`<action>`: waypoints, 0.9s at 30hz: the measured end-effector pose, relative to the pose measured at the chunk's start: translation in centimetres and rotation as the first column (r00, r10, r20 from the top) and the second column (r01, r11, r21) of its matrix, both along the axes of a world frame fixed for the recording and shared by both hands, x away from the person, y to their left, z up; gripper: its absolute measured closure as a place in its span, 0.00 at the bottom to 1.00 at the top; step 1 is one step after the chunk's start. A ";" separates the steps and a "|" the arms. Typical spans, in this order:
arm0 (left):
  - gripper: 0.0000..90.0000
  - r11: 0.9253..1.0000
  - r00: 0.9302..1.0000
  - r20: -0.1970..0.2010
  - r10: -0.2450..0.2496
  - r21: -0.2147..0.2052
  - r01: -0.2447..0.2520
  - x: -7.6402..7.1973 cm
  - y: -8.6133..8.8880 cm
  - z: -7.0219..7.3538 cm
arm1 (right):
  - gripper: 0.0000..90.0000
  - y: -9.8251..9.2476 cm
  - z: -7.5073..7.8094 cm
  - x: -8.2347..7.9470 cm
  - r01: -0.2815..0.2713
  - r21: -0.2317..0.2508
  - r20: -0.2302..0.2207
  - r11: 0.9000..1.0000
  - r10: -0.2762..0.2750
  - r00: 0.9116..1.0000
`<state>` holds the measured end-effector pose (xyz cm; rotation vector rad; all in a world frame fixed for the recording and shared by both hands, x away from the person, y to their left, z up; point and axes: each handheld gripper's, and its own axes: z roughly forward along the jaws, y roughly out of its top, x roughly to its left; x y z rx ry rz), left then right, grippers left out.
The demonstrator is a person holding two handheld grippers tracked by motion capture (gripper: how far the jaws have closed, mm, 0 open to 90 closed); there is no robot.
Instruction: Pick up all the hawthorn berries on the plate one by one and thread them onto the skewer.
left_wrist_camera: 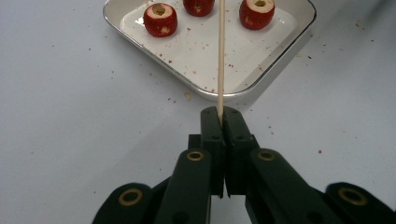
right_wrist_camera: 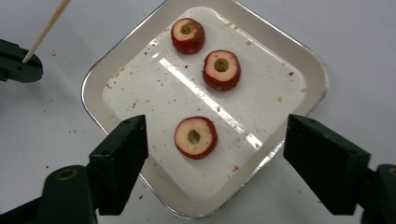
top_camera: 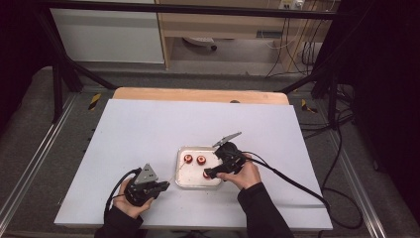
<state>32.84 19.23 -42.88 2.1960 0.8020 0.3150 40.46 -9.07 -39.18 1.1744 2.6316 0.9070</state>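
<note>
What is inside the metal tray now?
The tray holds three cored red fruit pieces and scattered crumbs. What lies beneath each piece is covered.

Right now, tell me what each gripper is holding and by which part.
The left gripper is shut on the wooden skewer, clamping it at its near end. The right gripper holds nothing; its jaws stand open over a cored red fruit in the tray.

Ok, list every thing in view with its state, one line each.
Left gripper: shut on the wooden skewer.
Right gripper: open above the nearest cored fruit piece, not touching.
Three cored red fruit pieces: lying apart, hole up.
Metal tray: flat on the table, crumb-speckled.
</note>
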 end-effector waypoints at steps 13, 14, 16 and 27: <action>0.98 1.000 1.000 -0.014 -0.005 0.006 0.006 0.1 -0.2 -0.2 | 0.51 2.6 -1.2 1.1 -0.001 -0.069 -0.133 0.998 -0.008 0.991; 0.98 1.000 1.000 -0.014 -0.006 0.006 0.006 0.1 -0.2 -0.2 | 0.52 2.7 -1.4 1.2 0.002 -0.071 -0.139 0.997 -0.012 0.990; 0.98 1.000 1.000 -0.015 -0.007 0.006 0.007 0.1 -0.2 -0.2 | 0.54 2.7 -1.6 1.4 0.021 -0.076 -0.159 0.997 -0.033 0.987; 0.98 1.000 1.000 -0.015 -0.006 0.006 0.006 0.1 -0.2 -0.3 | 0.65 2.9 -2.3 1.9 0.052 -0.093 -0.211 0.994 -0.070 0.975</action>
